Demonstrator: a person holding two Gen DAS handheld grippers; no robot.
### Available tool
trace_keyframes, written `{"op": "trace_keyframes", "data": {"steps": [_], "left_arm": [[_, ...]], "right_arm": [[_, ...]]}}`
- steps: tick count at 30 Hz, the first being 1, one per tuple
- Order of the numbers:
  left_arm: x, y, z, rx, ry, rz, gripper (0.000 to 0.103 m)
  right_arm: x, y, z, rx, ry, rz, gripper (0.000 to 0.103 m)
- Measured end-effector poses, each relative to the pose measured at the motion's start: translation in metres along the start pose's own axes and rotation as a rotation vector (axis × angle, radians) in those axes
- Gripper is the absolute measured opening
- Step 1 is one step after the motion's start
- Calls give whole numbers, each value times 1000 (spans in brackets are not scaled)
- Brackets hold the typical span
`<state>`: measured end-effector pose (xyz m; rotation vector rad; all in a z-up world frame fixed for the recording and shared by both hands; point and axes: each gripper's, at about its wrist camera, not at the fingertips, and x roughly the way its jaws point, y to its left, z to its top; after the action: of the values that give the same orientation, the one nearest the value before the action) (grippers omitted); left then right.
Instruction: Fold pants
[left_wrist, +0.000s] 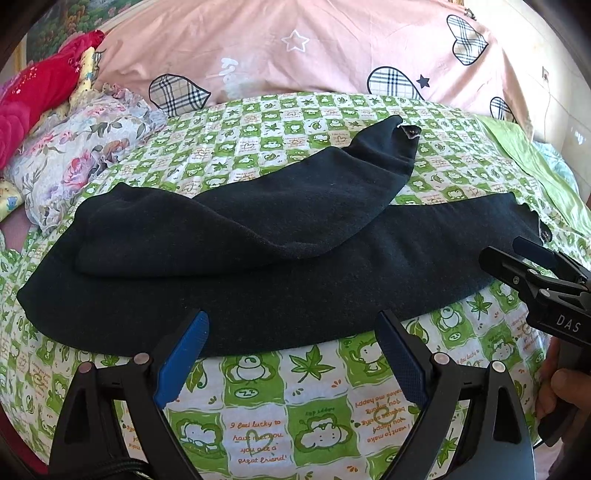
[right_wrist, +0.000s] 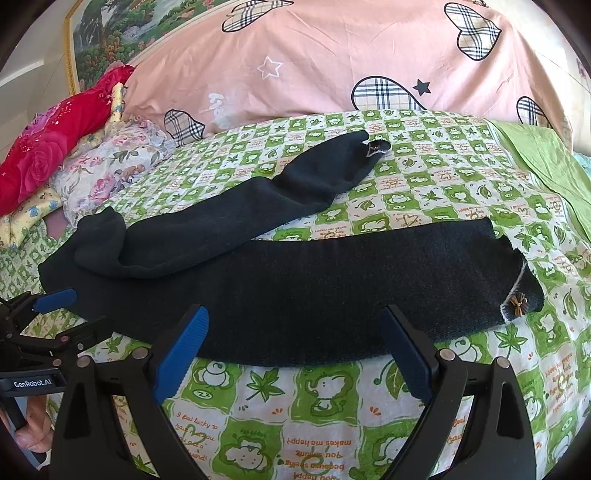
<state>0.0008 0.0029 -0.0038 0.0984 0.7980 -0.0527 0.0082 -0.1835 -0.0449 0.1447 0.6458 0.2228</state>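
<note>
Black pants (left_wrist: 258, 258) (right_wrist: 332, 288) lie flat on a green and white patterned bedsheet (left_wrist: 314, 406) (right_wrist: 332, 413). The waist is at the left. One leg runs along the near edge to the right, where its cuff carries a small brown ornament (right_wrist: 517, 303). The other leg angles away to the back right. My left gripper (left_wrist: 291, 321) (right_wrist: 70, 314) hovers open over the near edge by the waist end, nothing between its fingers. My right gripper (right_wrist: 294, 314) (left_wrist: 509, 251) is open too, over the near leg close to the cuff, empty.
A pink quilt (left_wrist: 295, 48) with plaid hearts bulks up behind the pants. A floral pillow (left_wrist: 85, 158) and red cloth (left_wrist: 37, 88) sit at the back left. Plain green fabric (left_wrist: 535, 155) lies at the right. A hand (left_wrist: 561, 391) holds each gripper's handle.
</note>
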Motion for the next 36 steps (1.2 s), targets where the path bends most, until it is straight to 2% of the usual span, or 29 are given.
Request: {"op": "trace_keyframes", "data": {"steps": [36], "left_arm": [[-5, -3, 4, 18, -3, -16, 92]], "right_arm": [[4, 0, -2, -4, 3, -1, 94]]}}
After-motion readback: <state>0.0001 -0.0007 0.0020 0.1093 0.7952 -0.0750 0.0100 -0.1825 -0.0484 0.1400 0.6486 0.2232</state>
